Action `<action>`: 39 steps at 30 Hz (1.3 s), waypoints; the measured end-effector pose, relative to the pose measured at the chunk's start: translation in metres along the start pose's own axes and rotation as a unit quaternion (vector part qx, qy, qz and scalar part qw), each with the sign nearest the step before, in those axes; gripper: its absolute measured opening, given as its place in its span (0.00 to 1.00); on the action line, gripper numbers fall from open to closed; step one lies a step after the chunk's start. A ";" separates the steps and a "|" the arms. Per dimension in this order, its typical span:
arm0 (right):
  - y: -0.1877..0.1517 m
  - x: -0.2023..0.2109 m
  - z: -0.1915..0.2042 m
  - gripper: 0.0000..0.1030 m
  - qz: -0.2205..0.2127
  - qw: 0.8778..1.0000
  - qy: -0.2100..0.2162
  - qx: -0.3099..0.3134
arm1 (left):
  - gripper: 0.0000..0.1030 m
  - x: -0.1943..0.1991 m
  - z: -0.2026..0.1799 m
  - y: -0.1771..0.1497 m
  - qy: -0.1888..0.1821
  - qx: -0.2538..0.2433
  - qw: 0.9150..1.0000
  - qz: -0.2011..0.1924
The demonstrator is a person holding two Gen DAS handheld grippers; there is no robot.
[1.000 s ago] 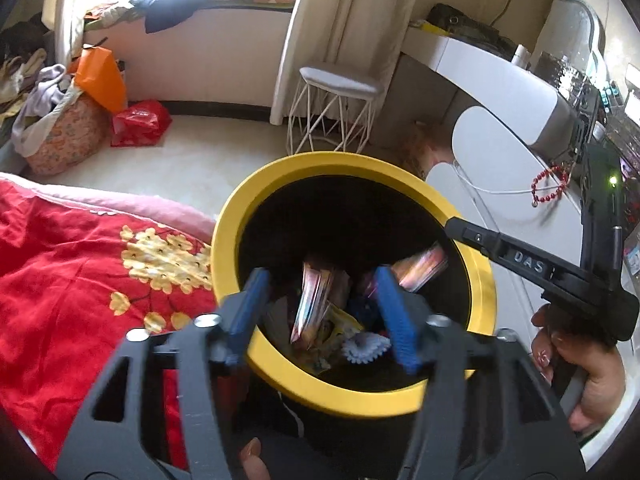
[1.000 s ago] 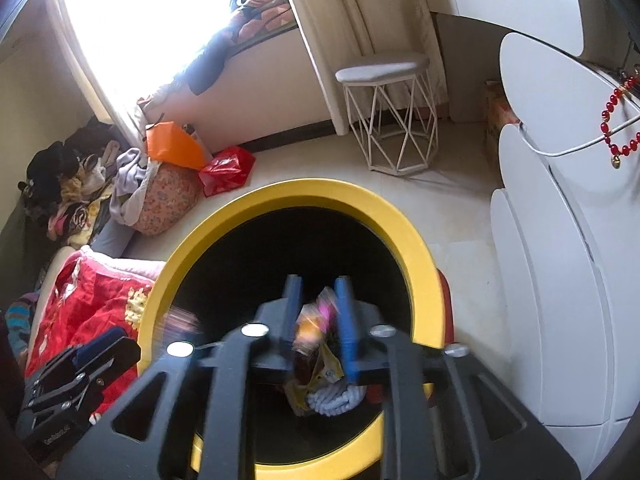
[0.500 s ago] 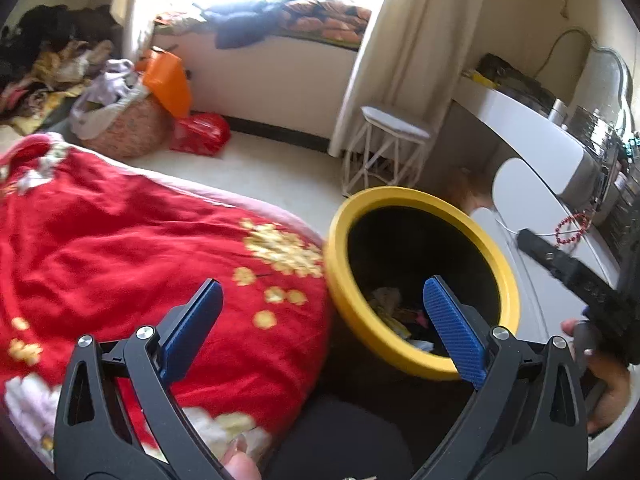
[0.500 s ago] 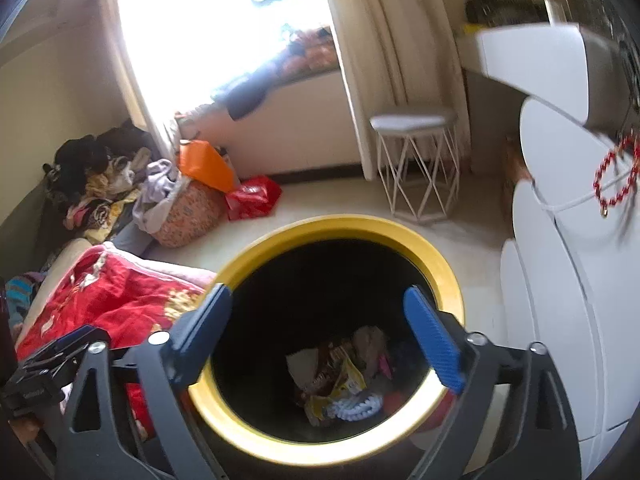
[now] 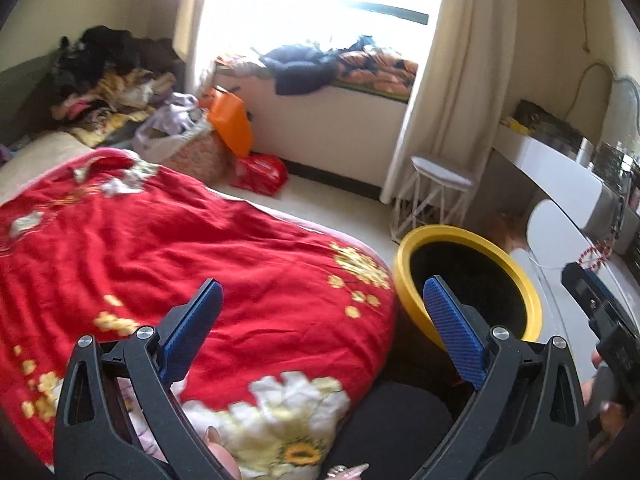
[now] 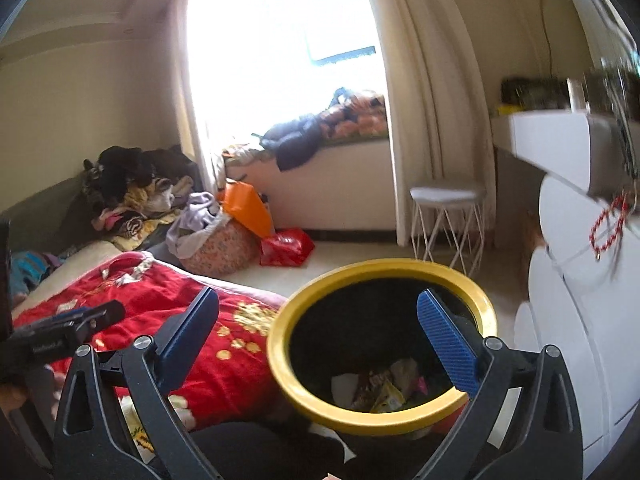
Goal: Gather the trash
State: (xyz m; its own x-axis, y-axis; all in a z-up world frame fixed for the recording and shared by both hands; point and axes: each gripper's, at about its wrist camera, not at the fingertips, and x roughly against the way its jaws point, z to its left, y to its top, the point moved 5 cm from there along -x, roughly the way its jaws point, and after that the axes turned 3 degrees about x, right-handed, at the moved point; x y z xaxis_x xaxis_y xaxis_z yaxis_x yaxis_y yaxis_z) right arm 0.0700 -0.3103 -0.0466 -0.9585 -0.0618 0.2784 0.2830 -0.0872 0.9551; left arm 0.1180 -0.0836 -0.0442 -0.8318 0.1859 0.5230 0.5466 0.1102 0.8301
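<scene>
Above the red bedspread (image 5: 168, 248), the left hand-held gripper (image 5: 324, 320) stands with its jaws spread wide and nothing between its blue pads (image 5: 454, 332); one pad hangs over the bedspread, the other in front of the yellow rim of the bin (image 5: 404, 280). The right hand-held gripper (image 6: 316, 332) is opening, already wide, and it too is empty, its right pad (image 6: 446, 340) set against the bin's dark mouth.

The yellow-rimmed bin (image 6: 280, 360) stands on the floor between the bed and the white desk (image 6: 576, 352), close against the bed's edge. At its bottom lies the trash (image 6: 380, 388): crumpled wrappers, a white scrap and something yellow, piled loosely. In the left view the bin's inside is only dark.

Both hand-held grippers tilt downward, the left one more steeply. The person's right hand (image 5: 604, 396) shows at the right border of the left view, wrapped around the other tool's handle. A lap in dark cloth (image 5: 400, 420) lies under both tools.
</scene>
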 end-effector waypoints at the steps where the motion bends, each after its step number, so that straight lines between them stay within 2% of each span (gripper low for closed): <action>1: 0.000 0.005 0.006 0.94 -0.010 1.000 -0.004 0.012 | 0.90 0.003 0.003 -0.001 0.002 0.000 1.000 -0.001; 7: 0.001 0.022 0.029 0.94 -0.047 0.998 -0.012 0.046 | 0.90 0.025 0.014 -0.003 0.024 -0.001 0.999 -0.027; 15: 0.003 0.031 0.037 0.94 -0.064 0.996 -0.006 0.055 | 0.90 0.042 0.017 -0.006 0.035 -0.006 0.998 -0.049; 39: 0.001 0.032 0.034 0.94 -0.069 0.996 -0.011 0.052 | 0.90 0.048 0.014 -0.004 0.034 0.001 0.998 -0.053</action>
State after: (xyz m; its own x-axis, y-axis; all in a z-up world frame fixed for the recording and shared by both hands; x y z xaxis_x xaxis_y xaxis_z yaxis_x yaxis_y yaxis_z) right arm 0.0382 -0.2787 -0.0333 -0.9888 -0.0341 0.1451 0.1448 0.0100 0.9894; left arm 0.0771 -0.0619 -0.0252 -0.8894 0.1072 0.4444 0.4556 0.1268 0.8811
